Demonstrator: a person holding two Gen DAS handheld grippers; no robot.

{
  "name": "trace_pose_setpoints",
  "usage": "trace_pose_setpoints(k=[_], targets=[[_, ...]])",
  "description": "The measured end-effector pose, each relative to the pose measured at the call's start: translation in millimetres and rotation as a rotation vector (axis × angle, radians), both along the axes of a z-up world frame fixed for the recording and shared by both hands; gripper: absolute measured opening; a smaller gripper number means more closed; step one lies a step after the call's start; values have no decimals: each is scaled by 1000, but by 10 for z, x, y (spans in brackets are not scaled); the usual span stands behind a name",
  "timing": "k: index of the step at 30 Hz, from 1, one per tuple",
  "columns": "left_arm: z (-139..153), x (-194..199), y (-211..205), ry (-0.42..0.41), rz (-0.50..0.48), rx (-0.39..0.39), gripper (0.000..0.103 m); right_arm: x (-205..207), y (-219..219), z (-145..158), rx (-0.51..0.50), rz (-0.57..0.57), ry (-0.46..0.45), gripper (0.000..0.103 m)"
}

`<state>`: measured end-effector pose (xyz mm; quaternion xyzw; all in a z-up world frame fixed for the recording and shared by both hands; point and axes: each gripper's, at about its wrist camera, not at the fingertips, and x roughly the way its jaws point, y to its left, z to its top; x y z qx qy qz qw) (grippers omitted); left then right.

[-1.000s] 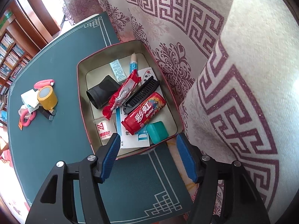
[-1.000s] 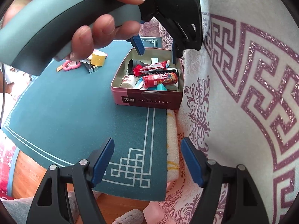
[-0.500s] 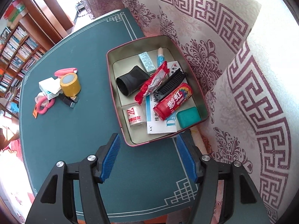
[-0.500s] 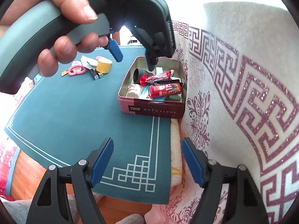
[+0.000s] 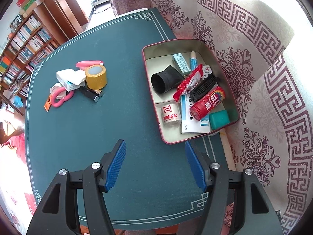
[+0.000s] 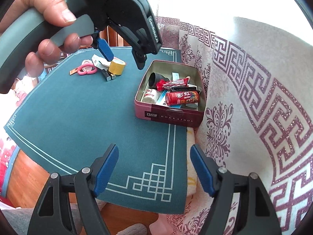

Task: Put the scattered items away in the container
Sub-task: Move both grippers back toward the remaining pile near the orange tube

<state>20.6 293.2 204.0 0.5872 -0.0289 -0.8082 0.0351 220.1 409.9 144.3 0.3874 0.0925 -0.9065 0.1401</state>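
A maroon tin [image 5: 172,47] [image 6: 170,115] stands at the mat's right edge. It holds a red Skittles tube [image 5: 207,102], a black cone [image 5: 164,80], a comb, a red wrapper and other small things. Still loose at the far left lie a yellow tape roll [image 5: 96,76] [image 6: 116,67], a white box [image 5: 68,77], a pink loop [image 5: 62,98] and a black block [image 5: 91,94]. My left gripper [image 5: 154,146] [image 6: 125,62] hangs open and empty over bare mat between tin and pile. My right gripper [image 6: 154,156] is open and empty above the mat's near corner.
The green mat [image 5: 97,137] covers a table against a patterned cloth [image 5: 264,98] on the right. A bookshelf [image 5: 21,45] stands beyond the far left. A hand [image 6: 50,29] holds the left gripper's handle, filling the upper left of the right wrist view.
My left gripper has drifted left, from over the tin's near end to the bare mat beside it, staying open. The right gripper has backed off slightly and is still open.
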Motion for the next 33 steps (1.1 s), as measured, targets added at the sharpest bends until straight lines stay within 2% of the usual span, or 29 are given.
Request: trace_pose_setpoints(k=[11,18,22,33], targets=[[44,230,-882,72,73,26,66,-251,-291,46,-58,-47,-77,79],[-164,251,-1661,88,109,70,66,-590,-619,-92,-75,-117,-143,79],[-348,167,-2148,65,108,58,66,-862,-899,-187,-79,-157,-196,79],[-574,-416,-3605,84,174,124,66,-1839,-1764,-222,-102,-171,-273,79]])
